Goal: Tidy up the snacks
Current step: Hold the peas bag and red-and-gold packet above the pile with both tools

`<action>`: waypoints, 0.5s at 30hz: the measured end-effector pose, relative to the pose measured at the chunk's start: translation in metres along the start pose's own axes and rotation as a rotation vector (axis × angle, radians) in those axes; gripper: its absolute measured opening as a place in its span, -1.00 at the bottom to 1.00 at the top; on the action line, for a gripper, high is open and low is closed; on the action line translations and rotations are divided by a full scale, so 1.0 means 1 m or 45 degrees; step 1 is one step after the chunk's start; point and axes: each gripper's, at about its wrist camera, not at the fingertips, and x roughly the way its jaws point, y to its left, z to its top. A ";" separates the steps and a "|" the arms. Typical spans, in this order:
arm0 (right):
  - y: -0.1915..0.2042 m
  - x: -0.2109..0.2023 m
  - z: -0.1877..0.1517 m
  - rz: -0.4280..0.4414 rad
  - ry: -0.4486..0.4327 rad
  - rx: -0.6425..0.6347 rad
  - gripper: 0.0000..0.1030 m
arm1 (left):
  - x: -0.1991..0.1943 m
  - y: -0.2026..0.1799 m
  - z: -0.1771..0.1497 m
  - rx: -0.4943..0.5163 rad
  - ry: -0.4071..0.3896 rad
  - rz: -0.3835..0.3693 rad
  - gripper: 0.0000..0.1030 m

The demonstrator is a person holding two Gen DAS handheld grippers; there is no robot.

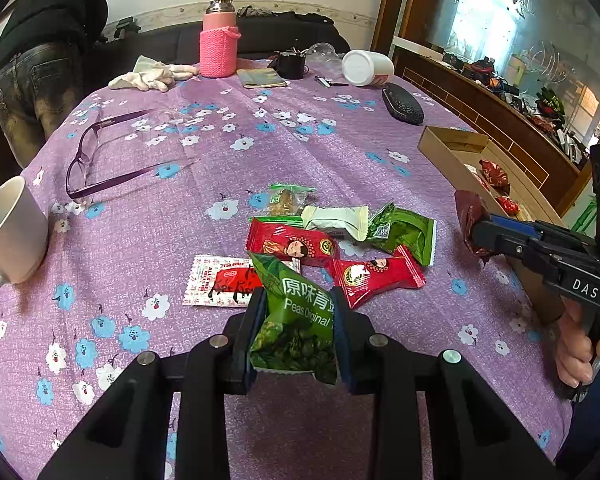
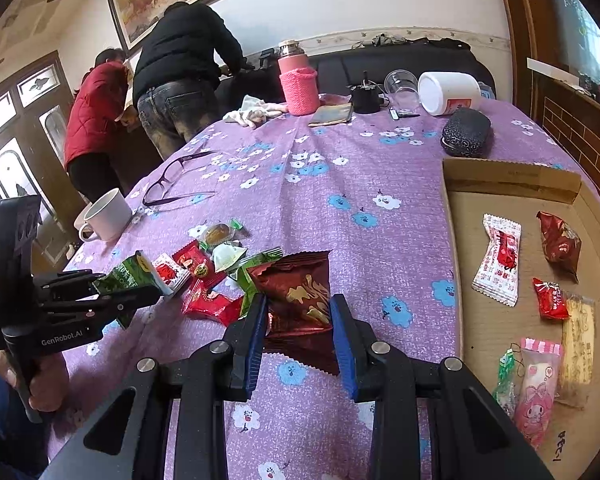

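Observation:
My left gripper [image 1: 298,320] is shut on a green pea packet [image 1: 296,320], held above the purple cloth; the same packet [image 2: 130,274] shows at the left in the right wrist view. My right gripper [image 2: 300,320] is shut on a dark red snack packet [image 2: 298,296], which also shows at the right of the left wrist view [image 1: 470,216]. Between them lies a pile of loose snacks [image 1: 332,240]: red, green and white packets. A flat cardboard box [image 2: 476,320] on the right holds several snacks, among them a white-and-red packet [image 2: 498,258] and a pink one [image 2: 538,384].
A white mug [image 1: 10,228] stands at the left edge. Purple glasses [image 1: 100,152] lie behind it. A pink bottle [image 1: 218,38], gloves [image 1: 152,76], a white tub [image 1: 366,67] and a black case [image 1: 402,103] sit at the far end. Two people [image 2: 172,72] stand beyond the table.

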 end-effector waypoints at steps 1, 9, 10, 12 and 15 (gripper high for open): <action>0.000 0.000 0.000 0.000 -0.001 0.001 -0.34 | 0.000 0.000 0.000 0.000 0.001 0.000 -0.42; -0.002 -0.001 0.001 0.004 -0.006 0.019 -0.34 | 0.000 0.000 0.000 0.001 0.000 0.000 -0.42; -0.002 -0.001 0.001 0.005 -0.006 0.021 -0.34 | 0.000 0.000 0.000 0.002 0.000 0.000 -0.42; -0.003 -0.001 0.001 0.005 -0.007 0.023 -0.34 | 0.000 0.000 0.000 0.000 -0.001 0.000 -0.42; -0.002 -0.002 0.001 0.006 -0.008 0.025 -0.34 | 0.000 0.000 -0.001 0.000 0.000 0.001 -0.42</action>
